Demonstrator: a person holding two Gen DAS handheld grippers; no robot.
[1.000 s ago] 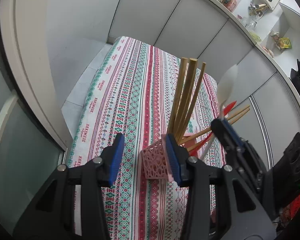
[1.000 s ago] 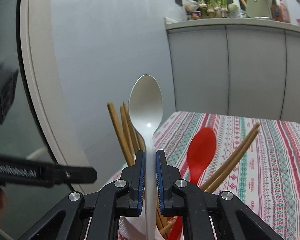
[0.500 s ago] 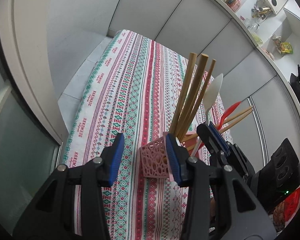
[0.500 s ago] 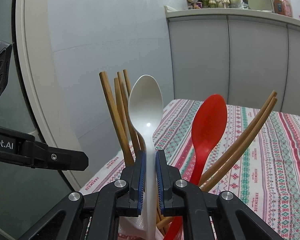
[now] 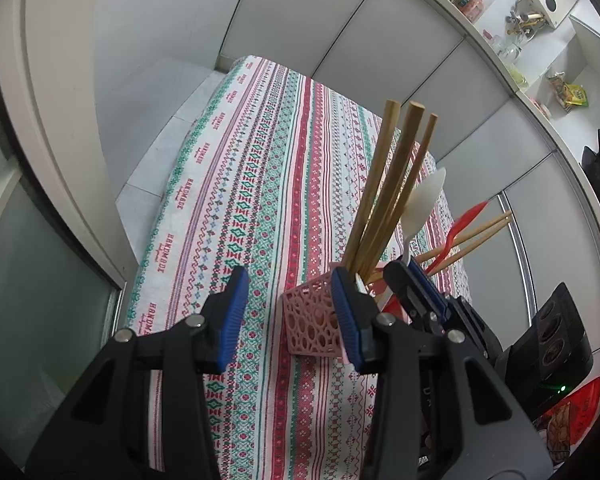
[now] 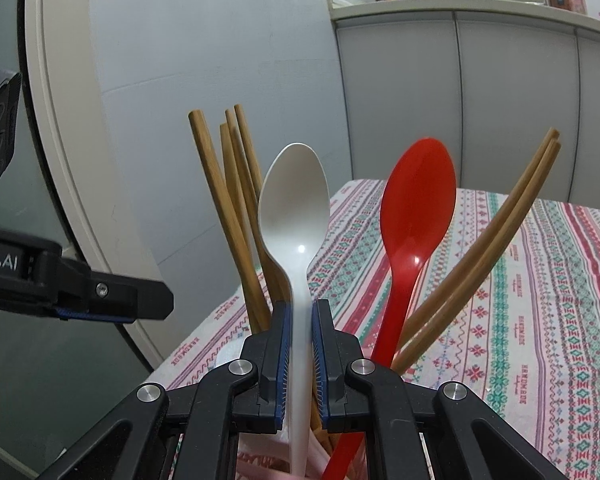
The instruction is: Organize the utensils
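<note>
**White spoon lowered into the pink holder**

Compared with a second ago, the right gripper [image 6: 300,344] sits lower: in its own view the chopsticks and the red spoon [image 6: 414,216] now rise well above the jaws, where before the red spoon showed only as a blur low beside them. In the left wrist view the white spoon [image 5: 422,200] has come in from the right and its bowl now stands close against the upright chopsticks [image 5: 384,188]. The left gripper [image 5: 288,316] has kept its place and its opening.

The right gripper's jaws are nearly closed, with the blue pads pinching the white spoon's handle just below the bowl. The spoon stands upright, bowl up, and its lower handle runs down into the pink openwork holder [image 5: 314,320]. The left gripper's jaws stand partly open and its pads grip nothing; its right finger [image 5: 346,316] overlaps the holder's near corner in the picture, though whether it touches cannot be told.

The holder stands on a patterned tablecloth [image 5: 260,168] in red, green and white. Inside it, one bundle of chopsticks stands nearly upright left of the white spoon, the red spoon leans just right of it, and a second pair of chopsticks [image 6: 496,232] slants far out to the right. Grey cabinet fronts [image 6: 516,96] stand behind the table, with a cluttered counter above.
</note>
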